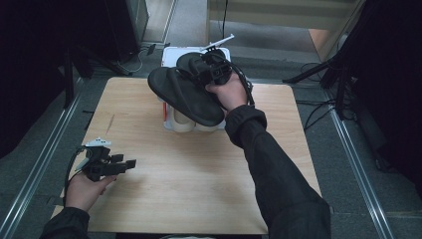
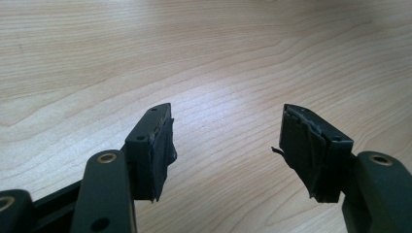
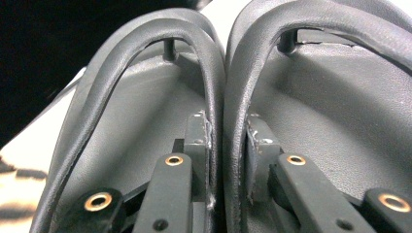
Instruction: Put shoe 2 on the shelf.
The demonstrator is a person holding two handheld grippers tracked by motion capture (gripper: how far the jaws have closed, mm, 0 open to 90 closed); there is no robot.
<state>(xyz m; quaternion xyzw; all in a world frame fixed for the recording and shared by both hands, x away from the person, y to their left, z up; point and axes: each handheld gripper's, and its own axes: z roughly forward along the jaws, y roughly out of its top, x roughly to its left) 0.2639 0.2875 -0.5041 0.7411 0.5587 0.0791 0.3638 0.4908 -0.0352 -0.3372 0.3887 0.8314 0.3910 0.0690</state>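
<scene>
two sandals lifted as one, left gripper waiting

the right gripper (image 3: 226, 145) has its jaws closed on the inner straps (image 3: 218, 87) of two black sandals (image 1: 186, 94), one strap from each shoe pressed side by side between the pads. in the right gripper view the two thongs arch up from the footbeds and meet at the pinch. in the high view the right gripper (image 1: 215, 69) holds the pair in the air over the far edge of the table (image 1: 199, 184), above a white box (image 1: 171, 52) and some pale rolls (image 1: 181, 122) standing under the soles; what the rolls are is hard to tell, as the sandals hide most of them.

the left gripper (image 2: 226, 150) has its jaws spread wide with nothing between them, only bare wood beneath. in the high view it (image 1: 127, 163) rests low at the near left of the table, well apart from the sandals.

the step in hand looks like the carry: the pair is grasped and off the surface, not yet set down. the next move likely calls for a steady pinch so that neither strap slips, and a level lowering onto a free spot, clear of the rolls.

count: two sandals, two grippers, one box, one table; the rolls look like two, perhaps more.
</scene>
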